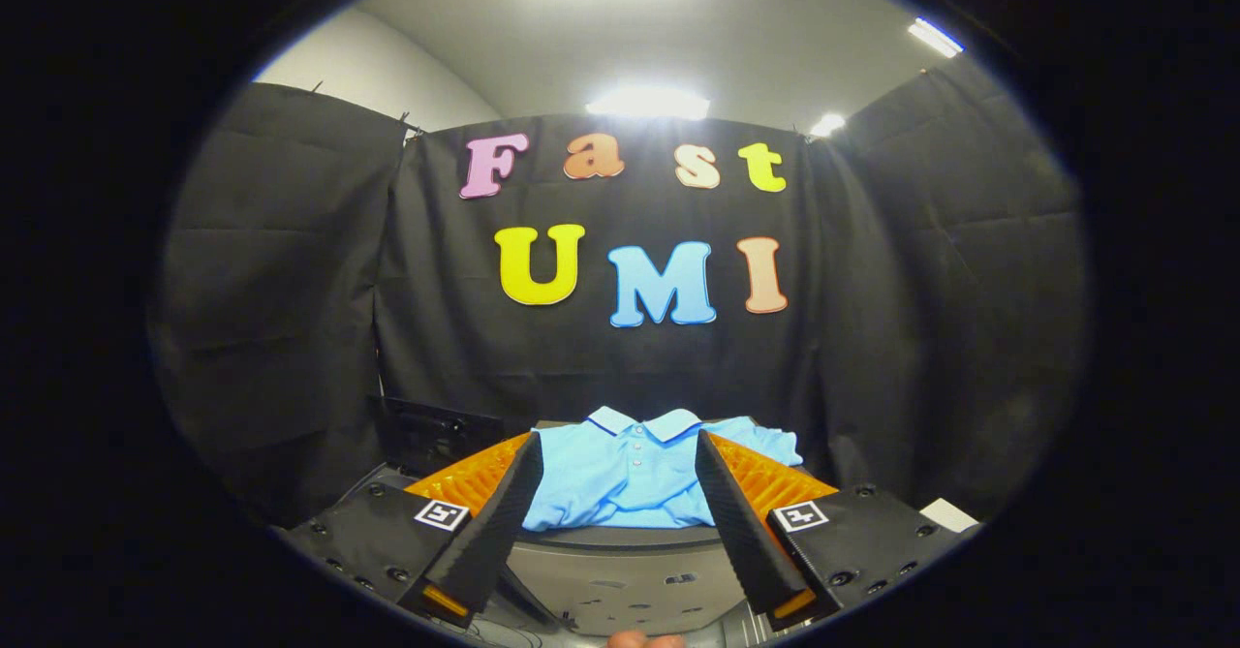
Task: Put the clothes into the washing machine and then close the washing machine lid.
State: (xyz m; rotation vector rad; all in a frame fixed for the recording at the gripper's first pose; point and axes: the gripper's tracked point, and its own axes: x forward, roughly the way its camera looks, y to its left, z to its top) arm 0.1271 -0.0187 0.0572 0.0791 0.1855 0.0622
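Note:
A light blue polo shirt [630, 474] lies flat, collar away from me, on a dark rounded surface [620, 538] just ahead of my fingers. My gripper [616, 454] stands open, its two fingertips spread to either side of the shirt's body and hovering in front of it, touching nothing. To the left of the shirt a dark raised panel [441, 440] stands upright, likely the washing machine's open lid. Below the shirt's surface a grey front face [620, 585] shows between the fingers.
Black cloth walls close the booth behind and on both sides. A small white object [949, 514] sits at the right, beyond the right finger. A bit of a person's hand [644, 640] shows at the very bottom.

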